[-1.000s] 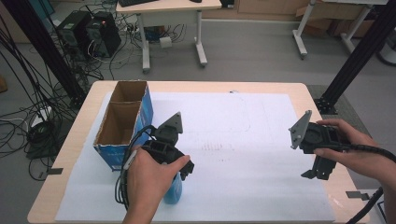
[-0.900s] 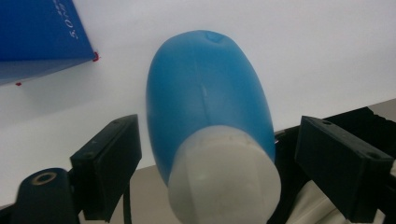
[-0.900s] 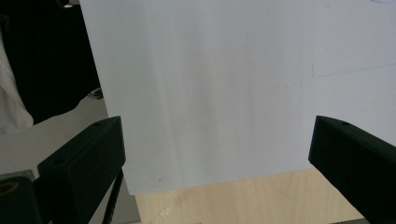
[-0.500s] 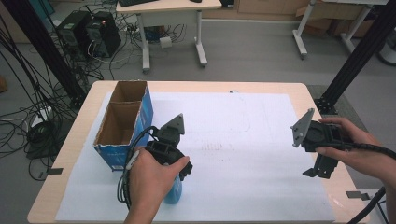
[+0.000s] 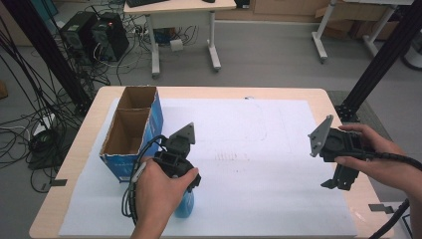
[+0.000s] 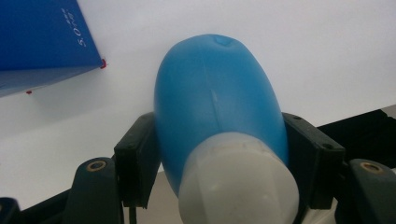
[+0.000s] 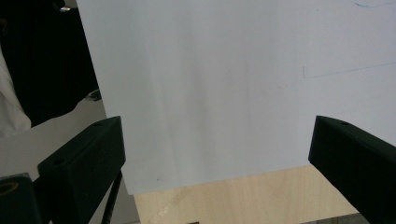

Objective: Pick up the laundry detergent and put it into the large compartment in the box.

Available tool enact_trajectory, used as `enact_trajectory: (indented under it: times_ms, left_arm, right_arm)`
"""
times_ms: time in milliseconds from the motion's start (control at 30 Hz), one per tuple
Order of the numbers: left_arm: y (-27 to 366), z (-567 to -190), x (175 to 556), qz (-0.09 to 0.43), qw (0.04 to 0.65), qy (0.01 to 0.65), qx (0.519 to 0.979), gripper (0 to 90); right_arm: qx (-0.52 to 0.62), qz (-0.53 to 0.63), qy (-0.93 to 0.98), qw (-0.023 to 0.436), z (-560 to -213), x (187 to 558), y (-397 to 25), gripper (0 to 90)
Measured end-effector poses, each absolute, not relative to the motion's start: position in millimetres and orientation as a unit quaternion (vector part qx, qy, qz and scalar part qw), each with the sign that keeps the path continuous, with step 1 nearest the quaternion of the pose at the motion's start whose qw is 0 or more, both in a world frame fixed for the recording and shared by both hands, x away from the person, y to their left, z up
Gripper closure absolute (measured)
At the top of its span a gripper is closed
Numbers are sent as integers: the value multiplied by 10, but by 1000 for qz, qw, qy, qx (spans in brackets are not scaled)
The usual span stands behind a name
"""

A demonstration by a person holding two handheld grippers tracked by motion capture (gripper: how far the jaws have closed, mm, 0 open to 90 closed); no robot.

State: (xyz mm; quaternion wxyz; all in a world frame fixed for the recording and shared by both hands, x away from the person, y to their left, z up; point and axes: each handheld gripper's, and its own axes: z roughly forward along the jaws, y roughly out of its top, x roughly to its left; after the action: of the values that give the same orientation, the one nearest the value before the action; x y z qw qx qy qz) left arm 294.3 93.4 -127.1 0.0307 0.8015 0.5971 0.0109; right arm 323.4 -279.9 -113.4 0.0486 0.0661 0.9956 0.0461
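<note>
A blue bottle [image 6: 215, 107] with a white cap [image 6: 236, 182] sits between the jaws of my left gripper [image 6: 215, 158], which is shut on its sides. From above, the bottle [image 5: 184, 204] pokes out under the hand, near the table's front left, over the white paper. My left gripper [image 5: 185, 191] stands just right of the blue cardboard box [image 5: 130, 130]. My right gripper [image 5: 337, 183] hovers open over the paper's right edge, with nothing between its jaws [image 7: 215, 154].
The open-topped blue box has two compartments and stands at the left of the white paper sheet [image 5: 249, 144]. The wooden table edge [image 7: 243, 198] lies just below the right gripper. Cables trail from both grippers.
The left gripper with the bottle has shifted slightly; the right gripper stays about where it was.
</note>
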Motion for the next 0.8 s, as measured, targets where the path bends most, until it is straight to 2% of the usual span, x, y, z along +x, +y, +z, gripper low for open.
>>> enact_trajectory:
  times_ms: [400, 633, 800]
  left_arm:
    - [963, -1218, 2966, 3, 33, 579, 815, 358]
    - [960, -891, 2939, 12, 45, 578, 815, 359]
    - [983, -516, 2915, 30, 53, 582, 811, 359]
  right_arm:
    - [66, 45, 995, 52, -1118, 3219, -2813, 35]
    - [72, 45, 995, 56, -1062, 3184, -2850, 35]
    - [71, 45, 995, 57, -1036, 3180, -2876, 35]
